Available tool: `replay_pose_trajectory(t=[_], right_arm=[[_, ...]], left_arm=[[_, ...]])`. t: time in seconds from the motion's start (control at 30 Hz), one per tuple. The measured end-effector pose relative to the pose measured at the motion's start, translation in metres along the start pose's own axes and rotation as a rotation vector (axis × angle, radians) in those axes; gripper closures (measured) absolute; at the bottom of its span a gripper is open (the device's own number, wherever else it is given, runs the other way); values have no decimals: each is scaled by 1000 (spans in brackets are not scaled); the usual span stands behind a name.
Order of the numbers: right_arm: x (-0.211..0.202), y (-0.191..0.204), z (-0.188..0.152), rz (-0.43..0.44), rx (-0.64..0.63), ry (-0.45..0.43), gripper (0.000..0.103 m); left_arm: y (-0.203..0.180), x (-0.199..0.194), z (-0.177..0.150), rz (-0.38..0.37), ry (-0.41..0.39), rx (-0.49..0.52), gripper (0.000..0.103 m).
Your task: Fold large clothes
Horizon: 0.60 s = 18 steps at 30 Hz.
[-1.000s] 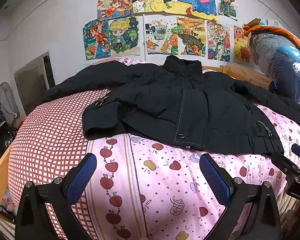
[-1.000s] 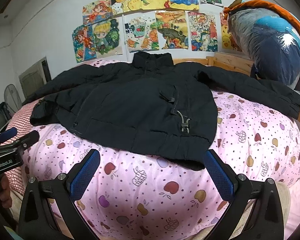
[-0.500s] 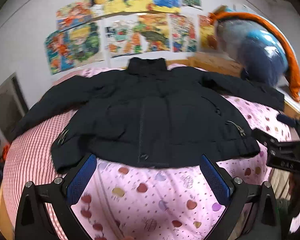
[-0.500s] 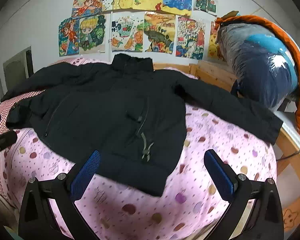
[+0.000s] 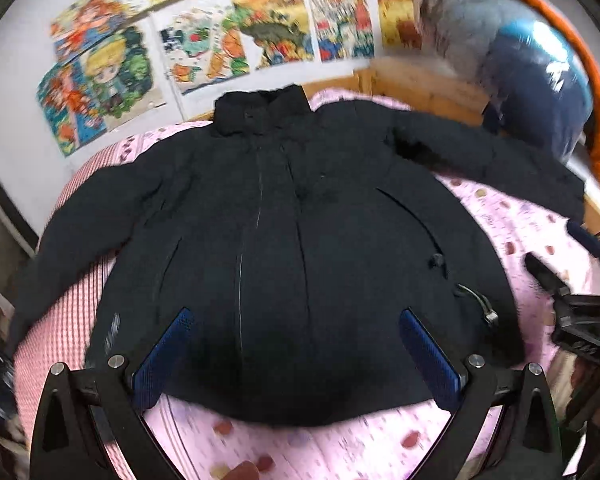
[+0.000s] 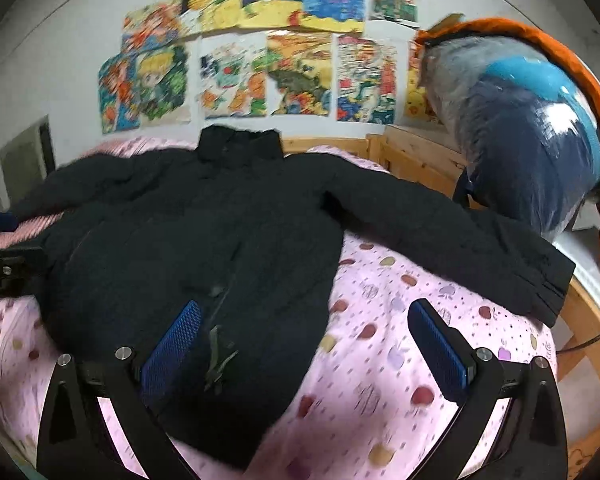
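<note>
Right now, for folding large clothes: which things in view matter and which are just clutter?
Belongs to the job:
- black padded jacket, spread flat, sleeves out
- pink fruit-print bedspread under it
- left gripper, open
- right gripper, open

Just lying about:
- colourful drawings on the wall
- plastic-wrapped blue bundle beside the bed
- orange cloth draped over it

Black jacket (image 5: 300,240); pink fruit-print quilt (image 6: 400,380) (checked pink at left); blue claw pads (image 6: 172,352).

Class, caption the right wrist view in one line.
Open right gripper above black jacket spread flat on pink bed.
</note>
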State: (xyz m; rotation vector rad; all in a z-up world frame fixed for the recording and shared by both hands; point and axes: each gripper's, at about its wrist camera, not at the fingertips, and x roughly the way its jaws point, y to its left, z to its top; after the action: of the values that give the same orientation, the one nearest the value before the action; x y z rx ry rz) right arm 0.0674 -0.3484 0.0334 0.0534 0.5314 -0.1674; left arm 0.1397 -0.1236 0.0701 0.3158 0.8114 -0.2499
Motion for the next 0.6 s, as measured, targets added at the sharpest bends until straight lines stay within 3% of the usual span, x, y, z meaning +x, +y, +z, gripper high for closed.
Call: replay_pose_trajectory(t=[0.1, 0.17, 0.23, 0.33, 0.4, 0.5, 0.6], right_arm=[[9, -32, -3, 37, 158, -36, 1], [20, -51, -7, 18, 246, 4, 1], [32, -64, -11, -28, 273, 52, 1], [56, -85, -9, -60, 289, 90, 1], [79, -104, -3, -63, 366, 129, 1], [107, -127, -4, -72, 530, 124, 1], [131, -143, -9, -124, 692, 68, 1]], left_arm=[[3, 23, 36, 15, 89, 10, 0], [4, 44, 58, 111, 187, 19, 0], [5, 55, 72, 110, 204, 12, 0], [1, 74, 98, 120, 142, 40, 0], [-6, 86, 114, 111, 88, 73, 0], [-25, 112, 143, 34, -57, 119, 0], [-47, 148, 168, -26, -120, 142, 0]])
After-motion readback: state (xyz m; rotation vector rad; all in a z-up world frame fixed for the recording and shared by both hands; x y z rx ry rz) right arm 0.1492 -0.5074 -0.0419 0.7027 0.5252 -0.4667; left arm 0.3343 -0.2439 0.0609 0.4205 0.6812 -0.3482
